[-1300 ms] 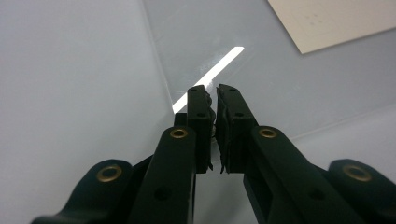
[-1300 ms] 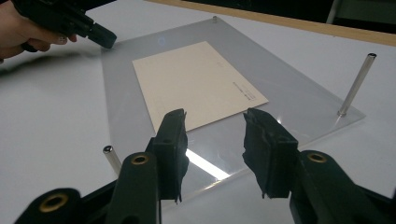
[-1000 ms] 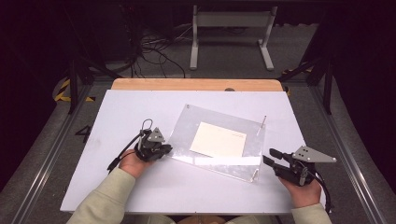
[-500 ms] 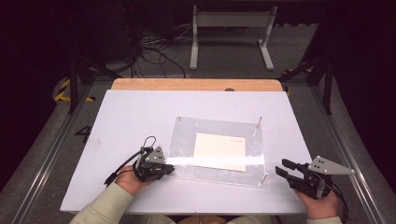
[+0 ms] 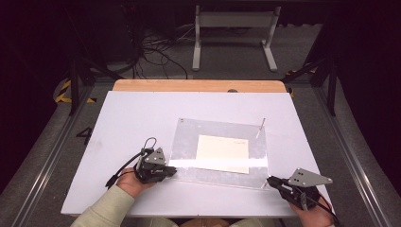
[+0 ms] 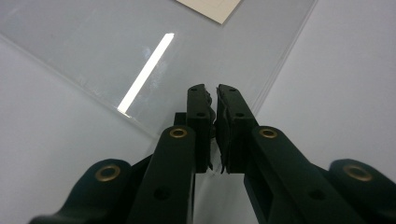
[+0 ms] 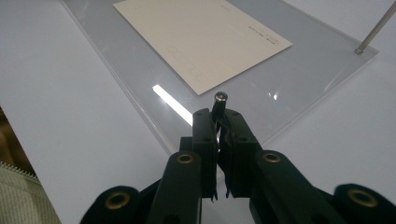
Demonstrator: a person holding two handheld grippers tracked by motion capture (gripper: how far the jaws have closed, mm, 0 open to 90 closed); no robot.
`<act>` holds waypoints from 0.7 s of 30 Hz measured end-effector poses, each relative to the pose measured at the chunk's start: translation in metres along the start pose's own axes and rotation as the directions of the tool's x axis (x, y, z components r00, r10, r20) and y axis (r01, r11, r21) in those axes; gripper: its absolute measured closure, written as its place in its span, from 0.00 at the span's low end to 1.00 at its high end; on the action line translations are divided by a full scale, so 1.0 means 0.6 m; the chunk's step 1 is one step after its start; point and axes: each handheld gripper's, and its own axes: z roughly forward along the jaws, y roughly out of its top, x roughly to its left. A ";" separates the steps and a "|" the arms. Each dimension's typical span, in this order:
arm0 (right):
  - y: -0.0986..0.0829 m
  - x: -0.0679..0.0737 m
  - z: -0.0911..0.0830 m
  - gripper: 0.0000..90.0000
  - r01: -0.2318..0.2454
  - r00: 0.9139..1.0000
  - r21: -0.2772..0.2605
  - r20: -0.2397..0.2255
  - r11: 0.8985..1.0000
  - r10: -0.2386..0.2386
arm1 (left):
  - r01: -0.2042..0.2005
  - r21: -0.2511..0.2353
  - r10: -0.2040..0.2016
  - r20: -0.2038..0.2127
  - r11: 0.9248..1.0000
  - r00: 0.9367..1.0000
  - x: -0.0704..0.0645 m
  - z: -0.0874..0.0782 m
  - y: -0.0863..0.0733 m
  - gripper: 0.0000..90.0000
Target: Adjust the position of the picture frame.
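While the left gripper pinches the clear rectangular acrylic sheet's seven-o'clock corner, a cream paper card lies centred. At five o'clock, the right gripper clamps a small metal pin.

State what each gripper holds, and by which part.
Left gripper grips the clear acrylic sheet at its near-left corner; right gripper pinches its near-right corner's metal post.

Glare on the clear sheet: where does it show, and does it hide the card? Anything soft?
High view: a bright band crosses the near part of the clear sheet and the card's near edge, washing it slightly. Left gripper view: a narrow bright streak on the sheet, clear of the card; the left claw looks soft. Right gripper view: a short streak beside the card; text too faint to read.
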 end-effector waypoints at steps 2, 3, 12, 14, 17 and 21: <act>0.010 -0.002 0.001 0.94 -0.012 1.000 0.016 0.008 1.000 0.011 | -0.004 0.000 0.004 -0.002 1.000 1.000 -0.001 0.000 0.000 0.94; 0.018 -0.003 0.002 0.94 -0.018 1.000 0.011 0.024 1.000 0.018 | -0.005 0.001 0.005 -0.007 1.000 1.000 -0.001 0.000 0.001 0.94; 0.090 -0.069 0.055 0.94 -0.049 0.993 -0.041 0.107 0.998 0.054 | 0.013 -0.032 -0.010 0.097 0.999 0.995 -0.008 0.018 0.012 1.00; 0.099 -0.082 0.079 0.94 -0.053 0.991 -0.033 0.125 0.998 0.057 | -0.079 0.031 0.077 0.063 0.996 0.995 -0.030 0.035 0.023 1.00; 0.099 -0.104 0.117 0.93 -0.079 0.990 -0.001 0.117 0.997 0.079 | -0.126 0.074 0.127 -0.008 0.989 0.992 -0.047 0.033 0.033 1.00; 0.094 -0.116 0.125 0.93 -0.105 0.989 -0.040 0.097 0.994 0.108 | -0.080 0.023 0.081 -0.040 0.997 0.996 -0.032 0.017 0.025 0.99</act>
